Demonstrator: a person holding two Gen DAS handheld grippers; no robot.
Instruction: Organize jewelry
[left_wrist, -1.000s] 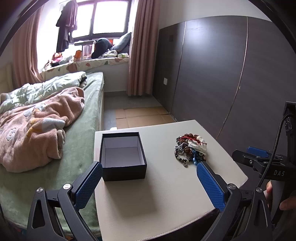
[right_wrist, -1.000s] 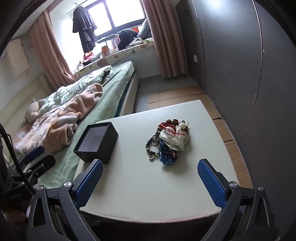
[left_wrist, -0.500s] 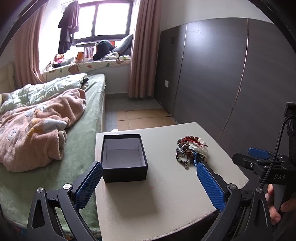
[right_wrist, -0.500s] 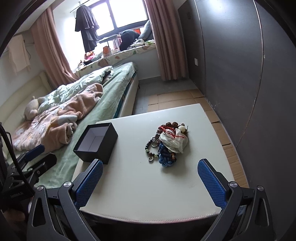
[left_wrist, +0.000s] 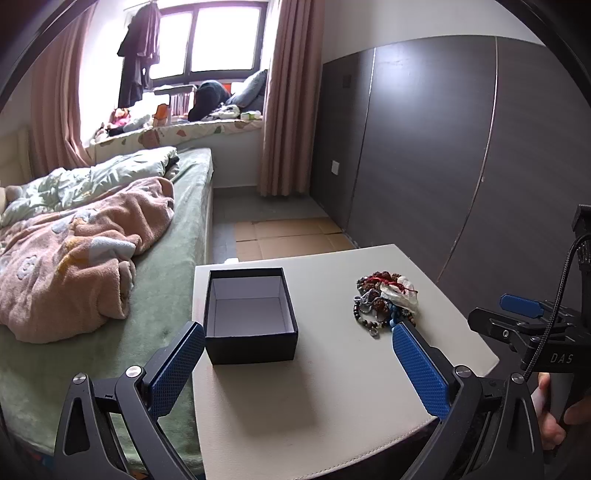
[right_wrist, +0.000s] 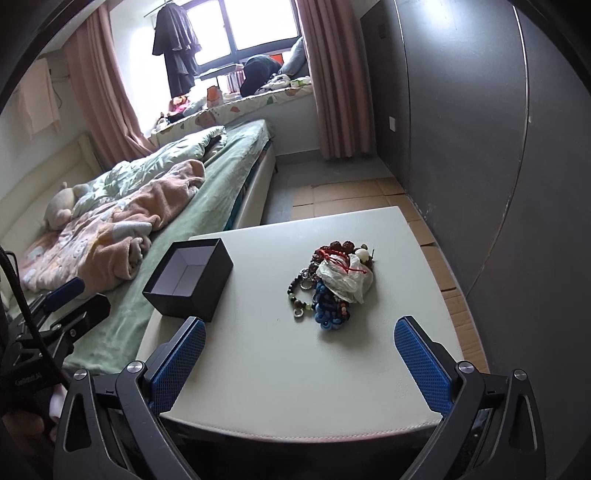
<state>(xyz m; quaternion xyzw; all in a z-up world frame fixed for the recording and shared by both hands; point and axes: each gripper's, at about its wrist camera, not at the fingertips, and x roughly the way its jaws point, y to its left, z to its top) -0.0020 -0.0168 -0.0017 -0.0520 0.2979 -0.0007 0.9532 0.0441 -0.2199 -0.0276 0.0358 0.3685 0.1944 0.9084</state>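
Observation:
A black open box (left_wrist: 251, 314) with a pale, empty inside sits on the left part of the white table (left_wrist: 332, 387); it shows in the right wrist view too (right_wrist: 190, 282). A tangled heap of jewelry (left_wrist: 386, 302), with bead bracelets, a blue cord piece and a small clear bag, lies to its right (right_wrist: 334, 288). My left gripper (left_wrist: 297, 363) hovers open over the table's near edge, just short of the box. My right gripper (right_wrist: 299, 363) is open too, held back from the heap. Nothing is between either pair of fingers.
A bed (left_wrist: 110, 258) with a pink blanket (left_wrist: 74, 254) runs along the table's left side. A dark wardrobe wall (left_wrist: 461, 147) stands to the right. Cardboard sheets (left_wrist: 288, 236) cover the floor beyond the table. A hand (left_wrist: 554, 417) holds the other gripper's handle at the right edge.
Both grippers have drifted slightly forward toward the table, so the box and jewelry sit a little lower and nearer. Both stay open.

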